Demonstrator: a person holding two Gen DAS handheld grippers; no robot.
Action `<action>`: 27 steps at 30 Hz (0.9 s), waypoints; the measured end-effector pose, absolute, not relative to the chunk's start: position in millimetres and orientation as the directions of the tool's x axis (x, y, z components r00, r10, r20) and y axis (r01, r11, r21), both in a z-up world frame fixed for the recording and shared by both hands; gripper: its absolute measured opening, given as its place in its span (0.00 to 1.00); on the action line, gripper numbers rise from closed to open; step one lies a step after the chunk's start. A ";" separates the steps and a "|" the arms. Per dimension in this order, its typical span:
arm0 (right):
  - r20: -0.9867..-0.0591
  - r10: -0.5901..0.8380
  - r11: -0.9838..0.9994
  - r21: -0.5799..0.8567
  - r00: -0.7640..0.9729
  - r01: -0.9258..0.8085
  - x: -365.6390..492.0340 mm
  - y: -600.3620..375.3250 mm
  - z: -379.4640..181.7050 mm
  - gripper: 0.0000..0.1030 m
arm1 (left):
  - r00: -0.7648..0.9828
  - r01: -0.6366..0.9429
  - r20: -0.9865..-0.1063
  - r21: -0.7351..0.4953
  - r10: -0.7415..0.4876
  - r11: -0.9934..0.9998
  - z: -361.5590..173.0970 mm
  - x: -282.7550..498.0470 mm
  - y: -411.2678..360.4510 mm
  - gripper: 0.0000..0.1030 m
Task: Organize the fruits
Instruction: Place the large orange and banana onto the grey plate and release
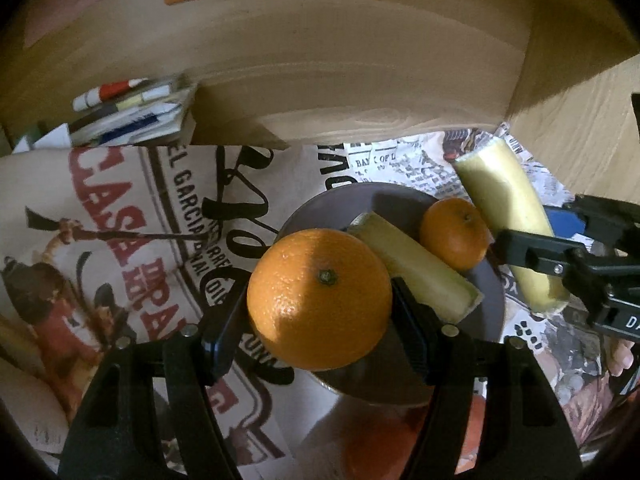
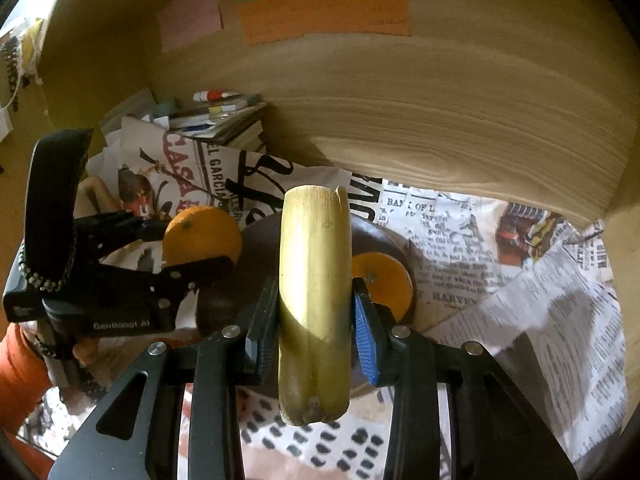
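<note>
Both hands loaded over the plate, fruit gripped on each side.

The left gripper (image 1: 320, 320) has its fingers clamped on a big orange (image 1: 319, 299); the right gripper (image 2: 316, 332) pinches a banana (image 2: 315, 312) at mid-length, above the dark plate (image 1: 490, 280) holding a small orange (image 1: 454, 234) and another banana (image 1: 416, 268). The banana looks soft and bruisable, so a gentle middle hold suits it; the orange seems firm, round, liable to roll.

orange (image 1: 319, 300) bright orange | banana (image 2: 315, 304) pale yellow | plate (image 1: 344, 200) grey
</note>
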State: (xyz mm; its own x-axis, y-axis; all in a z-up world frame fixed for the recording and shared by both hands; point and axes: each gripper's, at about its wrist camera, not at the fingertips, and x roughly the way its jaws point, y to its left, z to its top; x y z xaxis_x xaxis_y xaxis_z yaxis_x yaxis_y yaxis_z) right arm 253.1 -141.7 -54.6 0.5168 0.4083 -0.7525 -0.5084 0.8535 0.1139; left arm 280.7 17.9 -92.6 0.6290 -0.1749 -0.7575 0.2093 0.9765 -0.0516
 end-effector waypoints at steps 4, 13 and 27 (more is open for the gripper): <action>-0.764 0.408 0.850 0.119 0.500 -0.513 266.3 -136.7 -62.7 0.31 | 0.611 0.218 -0.771 -0.055 -0.180 0.974 -97.9 291.2 15.0 0.66; -0.780 0.416 0.833 0.120 0.468 -0.540 278.0 -131.1 -73.7 0.31 | 0.550 0.222 -0.814 -0.073 -0.187 0.972 -112.4 312.0 9.9 0.66; -0.754 0.415 0.835 0.093 0.509 -0.543 270.1 -132.3 -61.9 0.33 | 0.568 0.269 -0.810 0.014 -0.147 0.963 -115.2 309.3 -1.6 0.68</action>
